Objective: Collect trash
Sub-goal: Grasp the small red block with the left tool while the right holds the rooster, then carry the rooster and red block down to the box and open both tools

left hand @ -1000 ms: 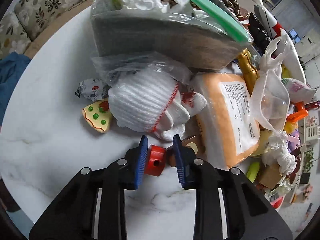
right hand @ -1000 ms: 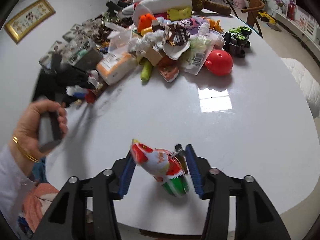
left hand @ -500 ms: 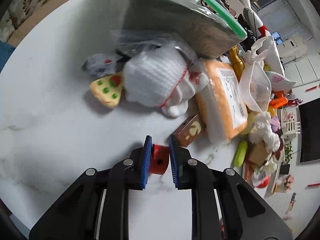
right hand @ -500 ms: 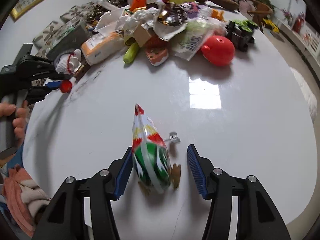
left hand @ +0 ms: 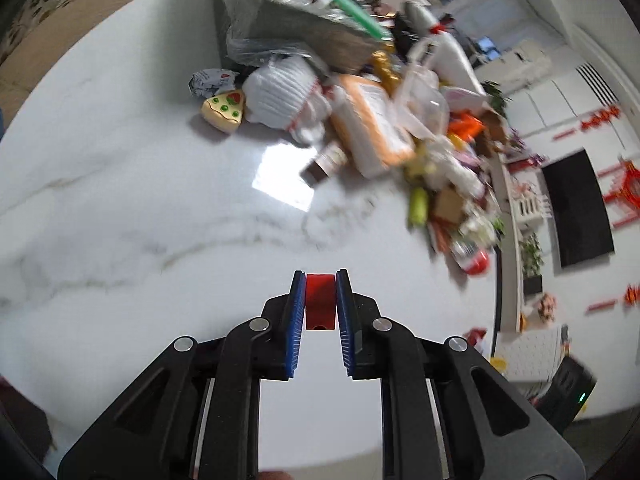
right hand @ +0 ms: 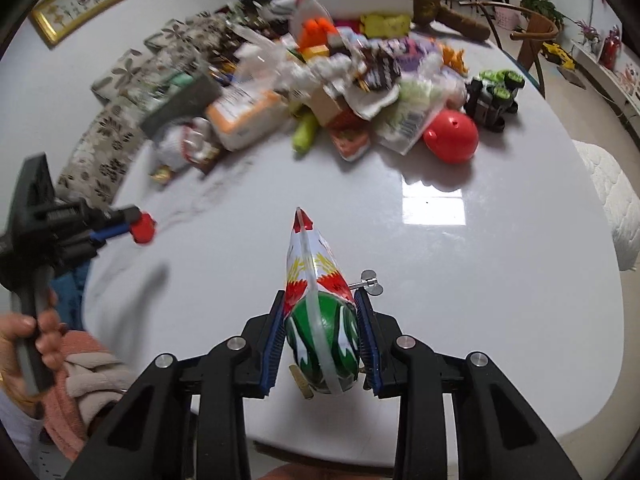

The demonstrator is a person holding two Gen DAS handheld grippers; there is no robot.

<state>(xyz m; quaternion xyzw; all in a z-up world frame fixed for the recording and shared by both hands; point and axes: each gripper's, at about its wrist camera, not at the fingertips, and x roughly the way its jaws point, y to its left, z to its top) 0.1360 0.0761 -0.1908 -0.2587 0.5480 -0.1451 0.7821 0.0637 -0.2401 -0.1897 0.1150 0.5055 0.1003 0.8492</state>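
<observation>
Two grippers, each clamped on something near the clutter pile (right hand: pixel 340 92).
Left gripper (left hand: pixel 320 304) pinched a small stiff red cap (left hand: pixel 320 300); right gripper (right hand: pixel 320 340), jaws just closing, squeezed a light tin wind-up toy (right hand: pixel 320 320) across its rounded body.

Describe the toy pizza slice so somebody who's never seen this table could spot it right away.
Find the heap of clutter on the white marble table. At the heap's near left edge, beside the white knitted glove, lies the toy pizza slice: a cream wedge with green dots and a red spot.
</observation>
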